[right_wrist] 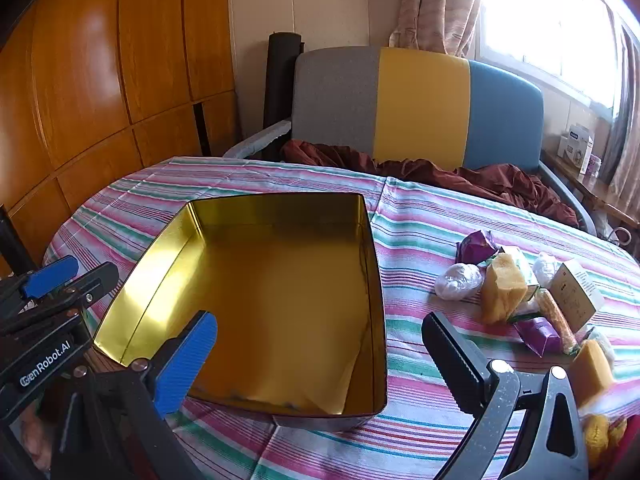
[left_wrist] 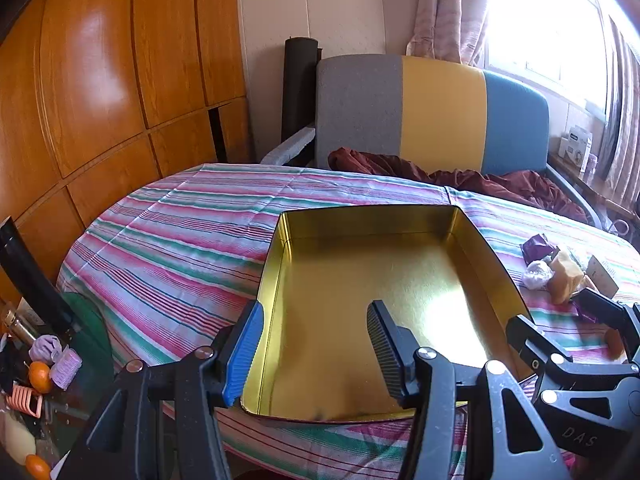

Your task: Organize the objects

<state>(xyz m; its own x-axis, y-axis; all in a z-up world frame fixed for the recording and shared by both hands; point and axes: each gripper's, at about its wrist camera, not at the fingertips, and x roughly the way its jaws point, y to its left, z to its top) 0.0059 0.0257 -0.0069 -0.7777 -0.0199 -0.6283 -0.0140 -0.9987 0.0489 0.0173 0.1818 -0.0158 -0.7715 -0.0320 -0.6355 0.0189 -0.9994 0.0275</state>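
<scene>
A round table under a pink, green and white striped tablecloth (right_wrist: 420, 216) fills both views. Beyond it at 12 o'clock stands a chair with a grey, yellow and blue back (right_wrist: 416, 108), a dark red cloth (right_wrist: 472, 178) heaped on its seat.

An open, empty gold tin box (right_wrist: 276, 280) sits on the tablecloth, at the centre of the left wrist view and left of centre in the right wrist view.

The right gripper (right_wrist: 320, 356) has its jaws spread wide with nothing between them, straddling the box's near right corner. The left gripper (left_wrist: 316, 348) stands about half open, gripping nothing, its blue finger outside the box's left wall and its black finger over the box floor.

At 3 o'clock from the box lies a cluster: yellow sponges (right_wrist: 502, 286), a small cardboard box (right_wrist: 576, 294), purple wrapped packets (right_wrist: 478, 246) and white plastic-wrapped bundles (right_wrist: 458, 281).
</scene>
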